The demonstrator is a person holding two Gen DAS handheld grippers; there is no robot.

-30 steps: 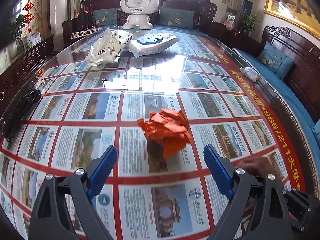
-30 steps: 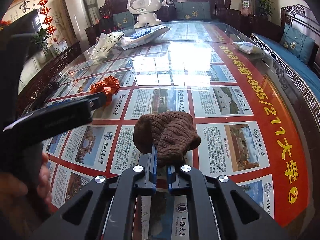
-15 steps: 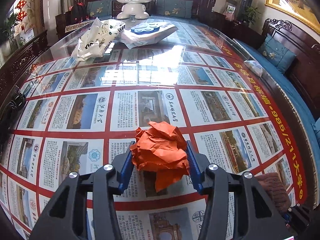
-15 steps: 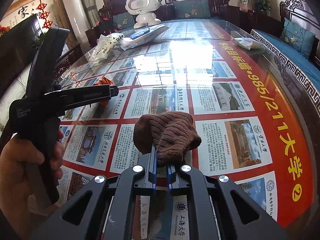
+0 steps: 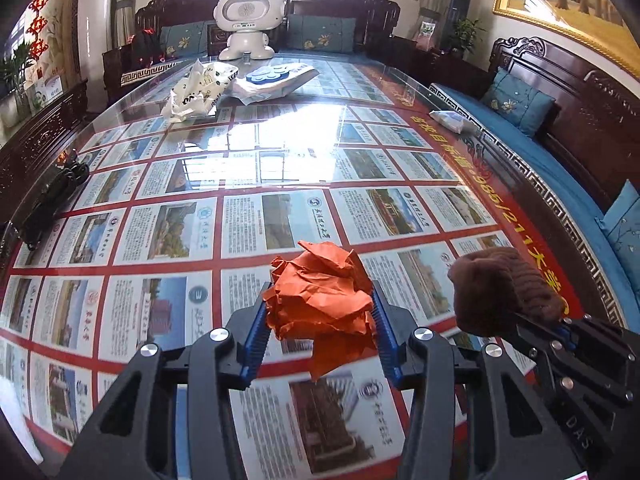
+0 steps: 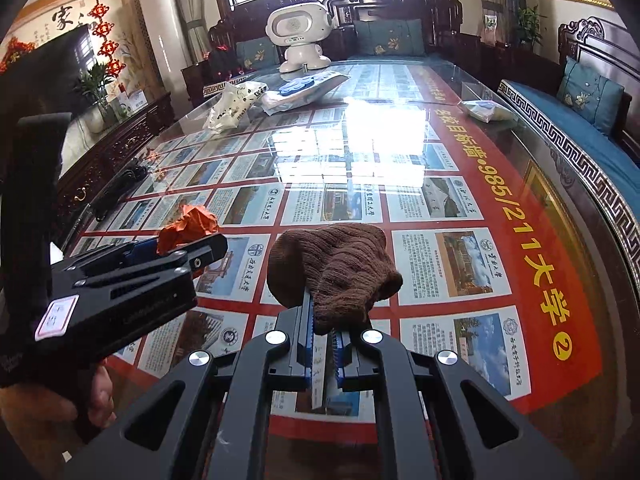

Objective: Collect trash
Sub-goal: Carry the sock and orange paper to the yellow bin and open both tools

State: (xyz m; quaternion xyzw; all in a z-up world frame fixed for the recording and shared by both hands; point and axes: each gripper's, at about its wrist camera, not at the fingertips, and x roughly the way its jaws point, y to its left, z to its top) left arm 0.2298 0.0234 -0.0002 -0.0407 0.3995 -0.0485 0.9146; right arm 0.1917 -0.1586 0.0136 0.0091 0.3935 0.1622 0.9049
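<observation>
My left gripper is shut on a crumpled orange paper ball and holds it just above the glass table top. The ball also shows in the right wrist view, beside the left gripper. My right gripper is shut on a brown knitted cloth, held above the table. The cloth also shows in the left wrist view, to the right of the orange ball.
At the far end stand a white robot toy, a crumpled white plastic bag and a white pack with a blue lid. A small white packet lies at the right edge. Black cables lie at the left edge.
My left gripper moved up to the orange paper ball, closed on it and lifted it off the table. The right gripper has kept hold of the brown cloth.
</observation>
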